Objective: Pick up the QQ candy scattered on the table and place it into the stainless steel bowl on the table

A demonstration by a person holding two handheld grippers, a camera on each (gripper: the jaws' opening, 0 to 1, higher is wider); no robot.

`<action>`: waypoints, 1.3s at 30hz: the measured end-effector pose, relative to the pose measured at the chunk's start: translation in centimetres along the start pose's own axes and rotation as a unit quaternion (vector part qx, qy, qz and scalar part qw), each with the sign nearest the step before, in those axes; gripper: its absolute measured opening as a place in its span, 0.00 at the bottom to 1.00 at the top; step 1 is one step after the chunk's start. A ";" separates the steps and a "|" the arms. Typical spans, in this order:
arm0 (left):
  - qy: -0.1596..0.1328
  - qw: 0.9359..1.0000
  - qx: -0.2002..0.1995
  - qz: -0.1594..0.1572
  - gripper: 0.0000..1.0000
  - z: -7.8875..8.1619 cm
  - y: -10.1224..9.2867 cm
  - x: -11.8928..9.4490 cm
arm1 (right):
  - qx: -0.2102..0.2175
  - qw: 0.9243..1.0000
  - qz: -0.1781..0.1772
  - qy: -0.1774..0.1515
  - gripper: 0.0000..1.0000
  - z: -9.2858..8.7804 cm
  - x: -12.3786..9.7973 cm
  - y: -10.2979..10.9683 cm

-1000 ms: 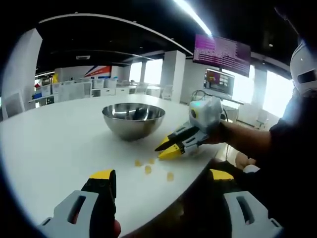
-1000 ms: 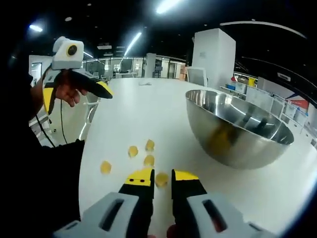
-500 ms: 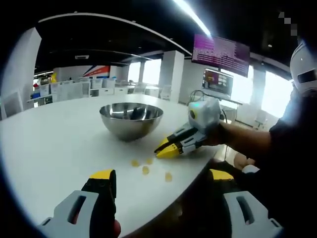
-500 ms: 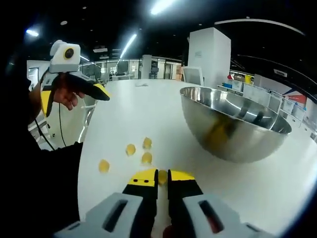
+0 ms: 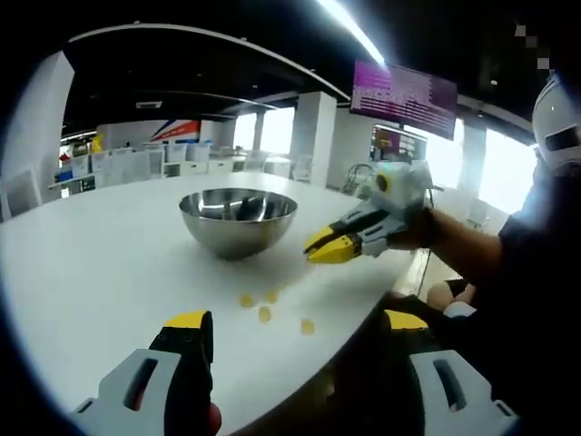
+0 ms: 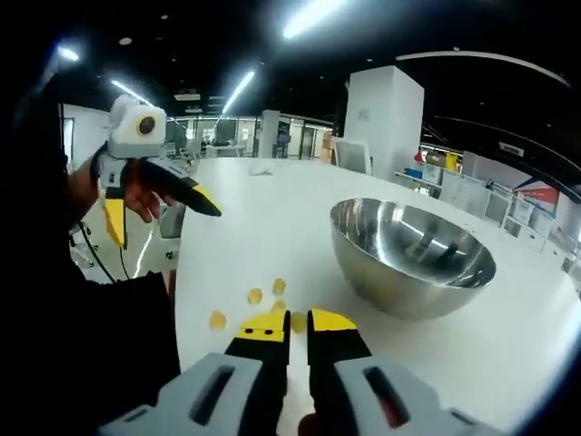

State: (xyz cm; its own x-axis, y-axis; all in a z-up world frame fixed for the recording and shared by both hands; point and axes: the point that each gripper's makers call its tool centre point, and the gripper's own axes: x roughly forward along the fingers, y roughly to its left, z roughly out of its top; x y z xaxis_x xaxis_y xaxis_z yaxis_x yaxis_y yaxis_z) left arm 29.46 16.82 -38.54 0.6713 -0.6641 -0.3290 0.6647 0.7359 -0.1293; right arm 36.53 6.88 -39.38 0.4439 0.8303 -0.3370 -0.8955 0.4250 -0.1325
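Right gripper point(image 6: 298, 323) sits with jaws nearly together, whatever's between them too small to tell, and its tips cover part of the QQ candy point(image 6: 299, 322) at six o'clock.

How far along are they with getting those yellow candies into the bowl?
Early on. I see no candy inside the bowl yet. In hand: the right tongs, above the table beside the bowl, pinch one candy. Left to do: four candies lie on the table, and the left tongs are open and empty.
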 end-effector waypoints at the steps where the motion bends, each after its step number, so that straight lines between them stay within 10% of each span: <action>1: 0.000 1.000 0.000 0.000 0.75 0.0 0.0 0.0 | 0.001 1.000 -0.002 -0.003 0.08 0.2 -0.3 0.0; 12: 0.001 1.000 0.006 -0.005 0.75 0.7 -0.2 0.7 | 0.018 0.996 -0.060 -0.063 0.08 3.3 -8.3 -1.5; 20: 0.007 1.000 0.008 -0.009 0.75 0.7 -0.5 1.7 | 0.037 0.992 -0.092 -0.076 0.08 2.2 -11.1 -3.5; 39: 0.012 1.000 0.004 -0.015 0.75 0.4 -0.8 2.5 | 0.021 0.992 -0.097 -0.075 0.08 4.3 -9.3 -8.3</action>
State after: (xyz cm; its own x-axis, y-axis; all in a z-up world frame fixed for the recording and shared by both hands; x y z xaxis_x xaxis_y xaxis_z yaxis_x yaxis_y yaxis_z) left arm 30.74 14.53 -38.89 0.6426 -0.6826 -0.3480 0.6871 0.7144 -0.1324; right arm 39.96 -2.85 -31.13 0.6110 0.7740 -0.1662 -0.7915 0.5946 -0.1411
